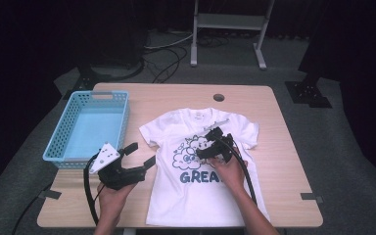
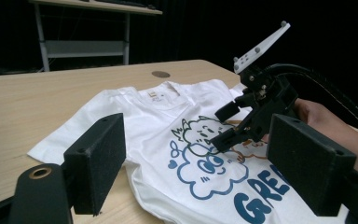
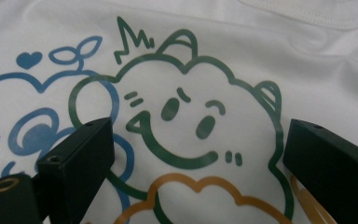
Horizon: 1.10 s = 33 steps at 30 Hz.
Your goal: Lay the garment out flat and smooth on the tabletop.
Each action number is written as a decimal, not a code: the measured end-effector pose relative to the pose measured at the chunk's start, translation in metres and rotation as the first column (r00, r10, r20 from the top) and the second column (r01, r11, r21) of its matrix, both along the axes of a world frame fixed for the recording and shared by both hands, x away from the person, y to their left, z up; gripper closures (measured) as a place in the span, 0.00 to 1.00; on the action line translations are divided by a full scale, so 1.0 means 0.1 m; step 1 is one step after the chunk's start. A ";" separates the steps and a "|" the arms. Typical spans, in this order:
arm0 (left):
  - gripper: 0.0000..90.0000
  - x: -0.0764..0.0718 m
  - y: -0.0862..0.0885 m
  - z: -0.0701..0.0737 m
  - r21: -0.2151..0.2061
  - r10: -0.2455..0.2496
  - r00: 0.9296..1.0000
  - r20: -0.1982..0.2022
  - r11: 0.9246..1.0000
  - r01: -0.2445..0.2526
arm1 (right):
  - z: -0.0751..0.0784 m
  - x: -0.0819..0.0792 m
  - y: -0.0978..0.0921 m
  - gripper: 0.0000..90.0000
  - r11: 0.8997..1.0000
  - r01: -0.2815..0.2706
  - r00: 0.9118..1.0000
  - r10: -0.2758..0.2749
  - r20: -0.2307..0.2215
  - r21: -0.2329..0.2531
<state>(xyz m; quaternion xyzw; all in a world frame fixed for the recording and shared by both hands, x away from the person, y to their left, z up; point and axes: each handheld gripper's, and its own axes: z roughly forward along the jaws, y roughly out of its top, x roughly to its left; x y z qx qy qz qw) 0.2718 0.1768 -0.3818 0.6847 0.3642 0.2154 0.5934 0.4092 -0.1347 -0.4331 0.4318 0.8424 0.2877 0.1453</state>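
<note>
One T-shirt flat, collar pointing away.

Left gripper: jaws wide apart, held low, angled rightward. Right gripper: jaws spread, tipped downward, hand gripping behind.

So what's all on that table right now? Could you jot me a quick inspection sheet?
Surface: wooden table, round hole near the far edge.
Job's things: white T-shirt lying flat, print up, collar toward the far edge.
Clutter: blue basket at the table's left, nothing seen inside.
Grippers: left gripper beside the shirt's sleeve, jaws open; right gripper over the cartoon print, jaws open.
Cables: one black cable trails from each gripper; more lie on the floor behind.
Surroundings: dark room, metal stand behind the table.
</note>
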 end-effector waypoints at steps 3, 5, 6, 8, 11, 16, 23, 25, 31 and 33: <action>0.21 0.07 -0.08 -0.02 0.016 -0.017 1.000 -0.002 1.000 0.017 | -0.02 0.04 0.00 0.09 1.000 -0.010 1.000 0.009 0.026 0.023; 0.21 0.15 -0.15 -0.04 0.019 -0.032 0.999 0.004 0.999 0.032 | -0.02 0.06 -0.03 0.09 0.999 -0.016 0.999 0.015 0.028 0.037; 0.21 0.20 -0.20 -0.05 0.024 -0.034 0.999 0.003 0.999 0.034 | -0.01 0.06 -0.07 0.10 0.998 -0.011 1.000 0.010 0.018 0.055; 0.21 0.33 -0.29 -0.07 0.019 -0.052 0.999 -0.015 0.998 0.052 | 0.05 0.05 -0.18 0.10 0.995 -0.002 1.000 0.001 0.010 0.104; 0.22 0.56 -0.46 -0.09 0.063 -0.073 0.997 -0.018 0.995 0.074 | 0.19 -0.01 -0.40 0.10 0.993 0.012 0.997 -0.021 0.074 0.113; 0.22 0.86 -0.64 -0.10 0.107 -0.086 0.996 -0.030 0.990 0.089 | 0.47 -0.06 -0.85 0.10 0.991 0.029 0.988 -0.048 0.144 0.132; 0.25 1.34 -0.80 0.02 0.176 -0.177 0.984 0.006 0.969 0.173 | 0.67 -0.04 -1.31 0.08 0.979 0.012 0.975 -0.056 0.213 0.203; 0.25 1.52 -0.80 0.15 0.191 -0.238 0.971 0.030 0.955 0.228 | 0.77 0.00 -1.47 0.07 0.972 -0.003 0.969 -0.055 0.239 0.233; 0.25 1.85 -0.80 0.15 0.213 -0.338 0.941 0.016 0.921 0.327 | 0.72 0.18 -1.57 0.06 0.964 -0.034 0.972 -0.028 0.231 0.263; 0.25 1.94 -0.79 0.04 0.210 -0.347 0.938 -0.019 0.916 0.343 | 0.63 0.24 -1.54 0.06 0.968 -0.029 0.978 -0.024 0.209 0.248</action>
